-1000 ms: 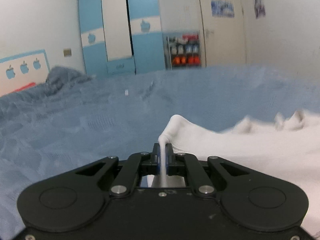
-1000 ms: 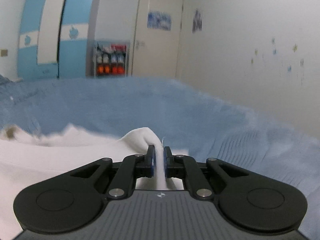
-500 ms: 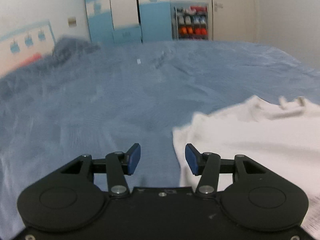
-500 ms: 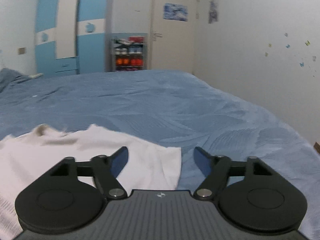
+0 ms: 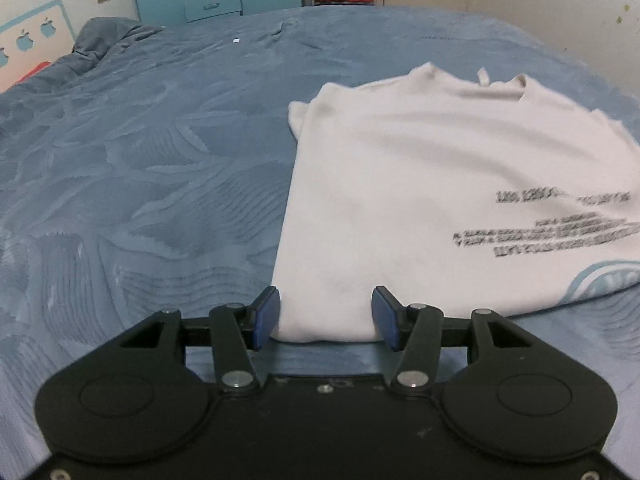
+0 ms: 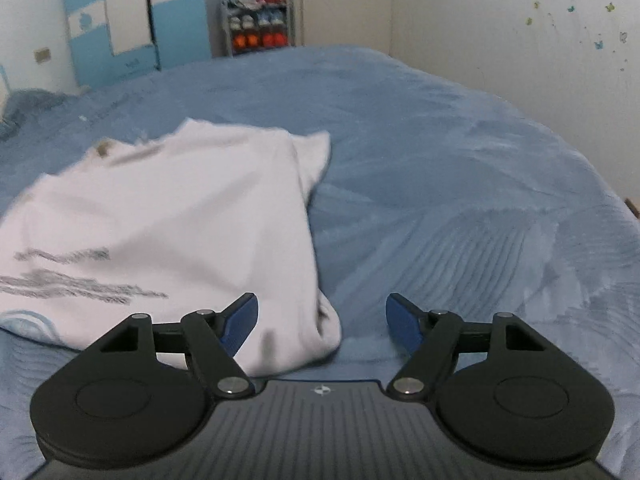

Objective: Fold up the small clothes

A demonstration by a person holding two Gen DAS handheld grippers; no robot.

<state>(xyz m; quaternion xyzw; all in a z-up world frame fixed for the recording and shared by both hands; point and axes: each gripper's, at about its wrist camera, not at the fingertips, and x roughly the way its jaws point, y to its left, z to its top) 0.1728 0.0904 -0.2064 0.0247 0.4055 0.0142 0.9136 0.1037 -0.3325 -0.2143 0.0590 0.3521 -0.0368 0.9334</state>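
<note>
A blue bedspread [image 6: 440,160] with a wavy woven pattern covers the bed, bunched into a heap [image 5: 108,36] at its far left corner. Beyond the far edge stand a blue-and-white wardrobe [image 6: 120,28] with apple motifs, a shoe rack [image 6: 258,24] and a pale door [image 6: 344,0]. Small stickers [image 6: 572,20] dot the white right wall.

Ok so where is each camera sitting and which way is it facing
Left wrist: on the left gripper, looking across the blue bedspread over the white T-shirt's left side; open blue fingers show.
Right wrist: on the right gripper, over the shirt's right side; open fingers show.
Shared: T-shirt, bedspread, shoe rack, wardrobe.
</note>
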